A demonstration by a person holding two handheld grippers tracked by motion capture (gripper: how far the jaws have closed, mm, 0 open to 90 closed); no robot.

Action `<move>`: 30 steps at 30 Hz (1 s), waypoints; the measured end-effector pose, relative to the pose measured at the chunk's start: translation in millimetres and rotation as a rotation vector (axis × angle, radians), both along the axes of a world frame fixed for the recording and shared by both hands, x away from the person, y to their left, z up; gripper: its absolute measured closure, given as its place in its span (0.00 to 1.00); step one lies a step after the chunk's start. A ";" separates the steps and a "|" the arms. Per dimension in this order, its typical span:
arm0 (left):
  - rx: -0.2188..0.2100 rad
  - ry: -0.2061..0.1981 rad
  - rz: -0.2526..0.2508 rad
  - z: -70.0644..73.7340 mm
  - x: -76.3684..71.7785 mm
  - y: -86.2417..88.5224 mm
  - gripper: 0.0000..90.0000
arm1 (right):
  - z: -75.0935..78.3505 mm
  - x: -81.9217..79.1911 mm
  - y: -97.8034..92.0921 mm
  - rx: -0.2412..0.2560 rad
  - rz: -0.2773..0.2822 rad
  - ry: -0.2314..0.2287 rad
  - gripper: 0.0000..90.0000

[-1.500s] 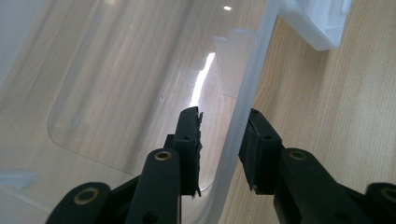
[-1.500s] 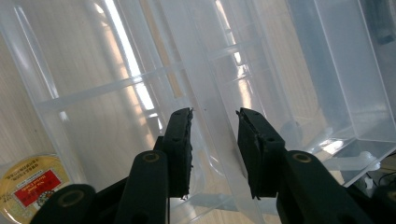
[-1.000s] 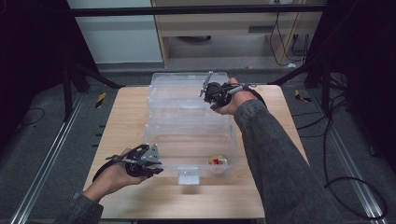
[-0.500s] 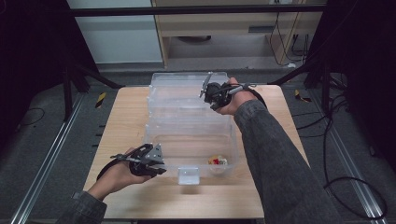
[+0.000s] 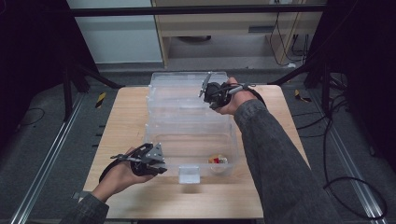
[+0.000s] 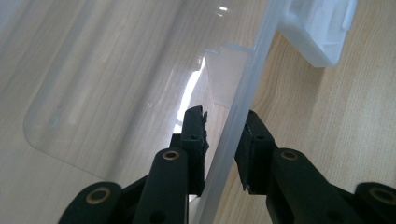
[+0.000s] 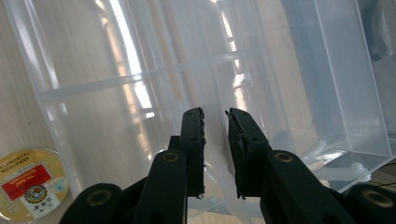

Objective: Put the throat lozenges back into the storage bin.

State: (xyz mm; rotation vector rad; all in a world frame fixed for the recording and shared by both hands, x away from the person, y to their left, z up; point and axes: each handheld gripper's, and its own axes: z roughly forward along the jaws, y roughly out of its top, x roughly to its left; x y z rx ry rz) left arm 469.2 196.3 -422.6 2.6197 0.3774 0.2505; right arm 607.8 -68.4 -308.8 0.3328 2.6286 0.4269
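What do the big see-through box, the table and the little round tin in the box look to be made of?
The clear lidded storage box looks like glossy transparent plastic: the wood grain shows through it and it glints. The light wooden table looks like matt wood or a laminate with printed grain. The small round gold container is shiny, possibly metal or plastic, with a red label.

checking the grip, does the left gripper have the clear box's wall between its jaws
Yes, the left gripper straddles the clear box's wall, one jaw on each side.
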 end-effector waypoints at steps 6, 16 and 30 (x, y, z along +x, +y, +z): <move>-0.016 -0.007 0.010 -1.2 -1.2 0.1 0.82 | 2.1 -1.6 -0.3 0.010 0.002 0.019 0.88; -0.030 -0.009 0.022 -2.4 -1.8 1.2 0.81 | 5.1 -5.7 1.9 0.006 0.006 0.028 0.91; -0.039 -0.019 0.038 -3.6 -3.4 0.8 0.80 | 8.4 -14.0 2.9 0.015 0.018 0.029 0.92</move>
